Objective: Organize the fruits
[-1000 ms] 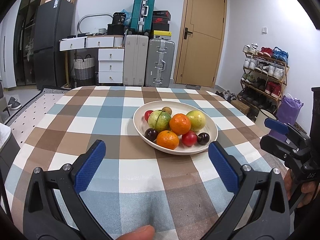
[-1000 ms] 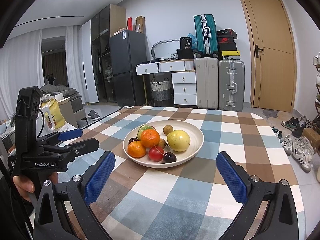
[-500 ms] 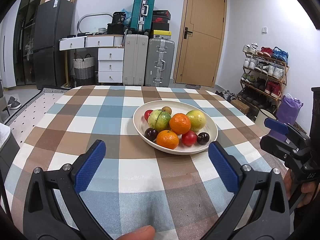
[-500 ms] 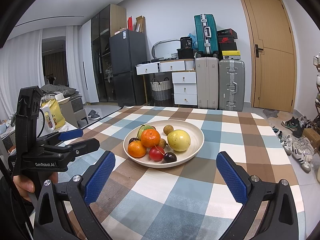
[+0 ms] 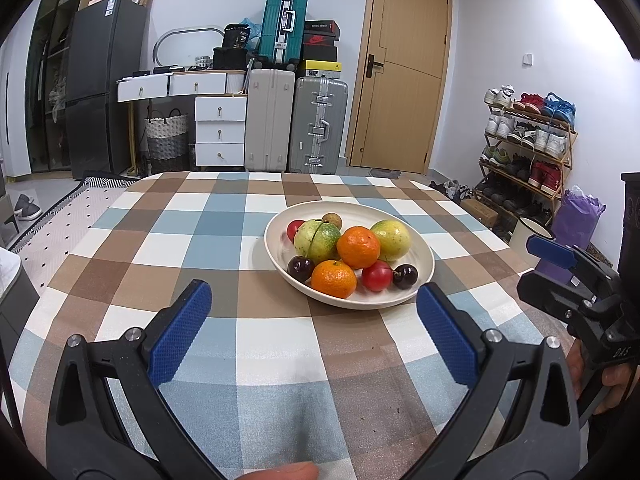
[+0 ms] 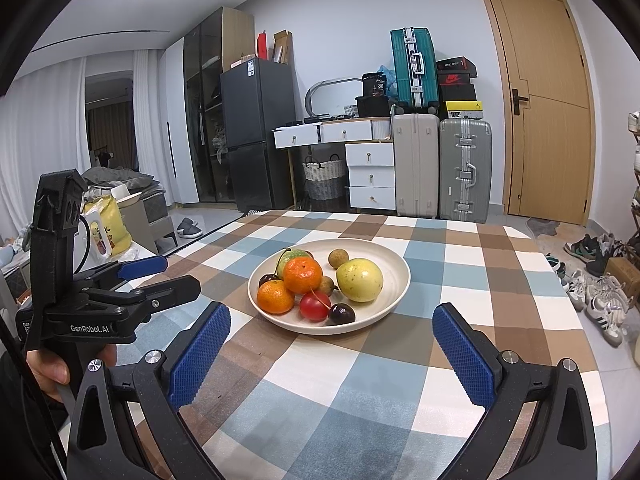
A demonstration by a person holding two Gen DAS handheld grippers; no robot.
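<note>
Left wrist view: left gripper spread wide, empty, above checked tablecloth. Cream bowl mid-table holds 2 tangerines, green-yellow fruits, cherries.

Right wrist view: right gripper wide, empty; bowl just beyond.

A round cream ceramic plate is set on the bench covered by a checked brown, blue and white cloth, toward its far right part in the left wrist view. In the plate, two orange mandarins are placed centrally, one before the other. A green-yellow round fruit lies left of them, a yellow round fruit right. A small brown longan sits behind. Two dark cherries and a red cherry tomato lie at the near rim. The left tongs are held before the plate, the right tongs likewise; each is seen beside the other. Grey suitcases stand behind the bench.
</note>
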